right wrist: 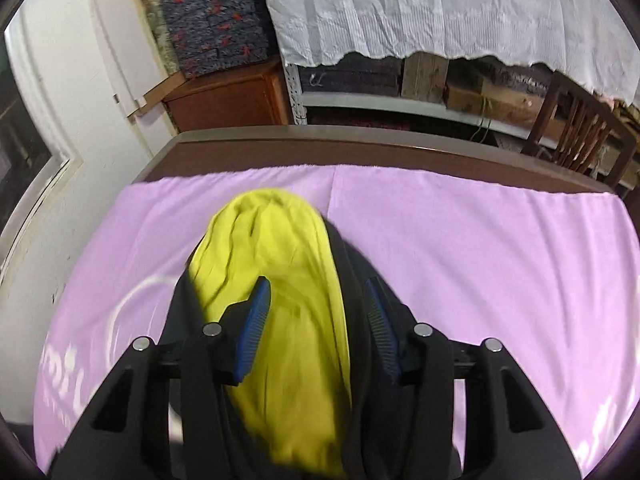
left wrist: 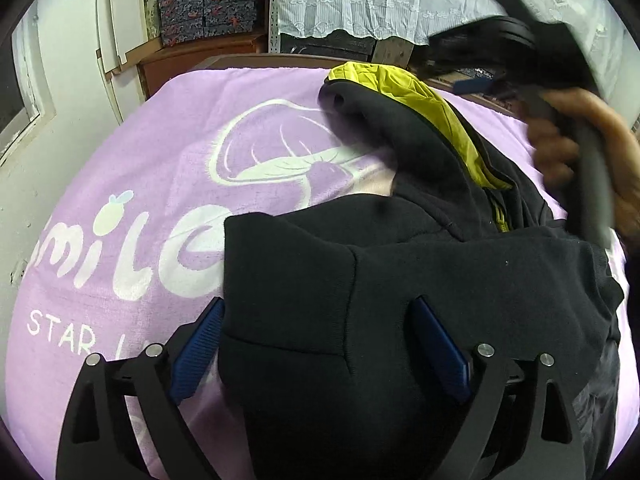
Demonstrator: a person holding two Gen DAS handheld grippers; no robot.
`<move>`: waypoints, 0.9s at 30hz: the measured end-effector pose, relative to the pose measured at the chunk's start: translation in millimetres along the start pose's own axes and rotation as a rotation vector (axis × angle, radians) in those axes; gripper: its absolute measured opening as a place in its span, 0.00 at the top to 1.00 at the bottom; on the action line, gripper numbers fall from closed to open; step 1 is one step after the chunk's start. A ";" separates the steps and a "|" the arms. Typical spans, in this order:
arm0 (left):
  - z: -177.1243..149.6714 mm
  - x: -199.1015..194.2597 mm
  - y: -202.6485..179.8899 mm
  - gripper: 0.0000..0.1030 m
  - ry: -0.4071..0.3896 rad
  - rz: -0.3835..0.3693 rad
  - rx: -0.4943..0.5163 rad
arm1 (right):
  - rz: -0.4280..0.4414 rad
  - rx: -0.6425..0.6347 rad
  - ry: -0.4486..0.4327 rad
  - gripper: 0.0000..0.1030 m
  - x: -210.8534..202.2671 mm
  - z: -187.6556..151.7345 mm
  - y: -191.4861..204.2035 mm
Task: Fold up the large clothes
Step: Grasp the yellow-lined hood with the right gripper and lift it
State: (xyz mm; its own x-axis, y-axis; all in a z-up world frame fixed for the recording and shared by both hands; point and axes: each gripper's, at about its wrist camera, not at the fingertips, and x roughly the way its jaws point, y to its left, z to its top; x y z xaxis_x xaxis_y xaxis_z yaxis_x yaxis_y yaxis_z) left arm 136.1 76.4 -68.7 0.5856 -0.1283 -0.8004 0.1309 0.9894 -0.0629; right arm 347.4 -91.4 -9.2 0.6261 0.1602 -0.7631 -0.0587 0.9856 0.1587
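A black hoodie (left wrist: 400, 280) with a yellow-lined hood (right wrist: 276, 280) lies bunched on a lilac towel (left wrist: 140, 200) covering a brown table (right wrist: 320, 148). The left gripper (left wrist: 320, 344) stands spread, black fabric between its jaws. The right gripper (right wrist: 318, 320) stands spread around the hood. A white cloth (right wrist: 440, 8) hangs far behind.

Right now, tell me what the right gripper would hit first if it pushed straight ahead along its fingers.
The right gripper already has the hoodie's yellow hood lining between its fingers, so it would push into that fabric first. Beyond lies the lilac towel, though depth is unclear.
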 end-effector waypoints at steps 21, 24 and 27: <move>0.9 -31.6 3.0 0.21 -0.128 -0.041 -0.013 | 0.060 -0.053 -0.131 0.82 -69.9 -1.5 4.8; 1.9 -56.9 4.2 0.21 -0.184 -0.114 -0.019 | 0.070 -0.089 -0.182 0.82 -116.9 -26.5 4.5; 3.0 -80.9 1.5 0.21 -0.222 -0.184 -0.016 | 0.082 -0.116 -0.225 0.82 -162.3 -64.1 -0.6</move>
State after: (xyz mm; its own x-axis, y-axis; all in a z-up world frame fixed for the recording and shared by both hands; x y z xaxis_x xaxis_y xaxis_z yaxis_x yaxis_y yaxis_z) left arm 91.3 88.0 -2.2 0.7142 -0.3158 -0.6246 0.2399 0.9488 -0.2055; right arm 196.0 -114.5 74.3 0.7720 0.2367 -0.5900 -0.1973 0.9715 0.1316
